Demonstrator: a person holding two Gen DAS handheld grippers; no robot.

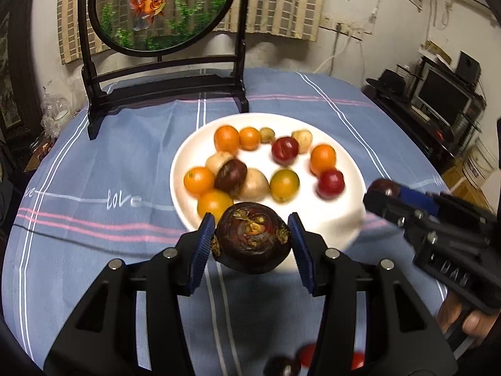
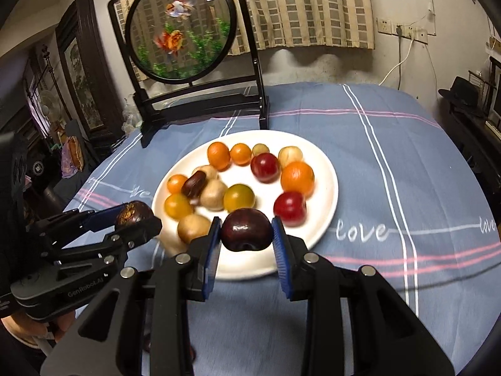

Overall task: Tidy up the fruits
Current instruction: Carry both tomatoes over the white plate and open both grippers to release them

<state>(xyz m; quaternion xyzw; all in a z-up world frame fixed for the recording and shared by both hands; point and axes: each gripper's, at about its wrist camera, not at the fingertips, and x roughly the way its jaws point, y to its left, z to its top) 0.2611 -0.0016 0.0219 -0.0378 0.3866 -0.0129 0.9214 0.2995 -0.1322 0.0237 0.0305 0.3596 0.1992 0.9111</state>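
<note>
A white plate (image 1: 332,219) (image 2: 325,219) on the blue tablecloth holds several small fruits: orange ones, red plums, tan ones and a dark brown one (image 1: 231,174). My left gripper (image 1: 252,244) is shut on a dark brown water chestnut (image 1: 252,241), held above the plate's near rim; it also shows at the left of the right wrist view (image 2: 134,214). My right gripper (image 2: 245,235) is shut on a dark red plum (image 2: 245,228) over the plate's near edge; it shows at the right of the left wrist view (image 1: 383,189).
A black-framed round goldfish screen (image 1: 162,9) (image 2: 181,31) stands at the table's far left. A few red and dark fruits (image 1: 307,355) lie on the cloth near me. Dark shelves with a monitor (image 1: 444,94) stand at the right.
</note>
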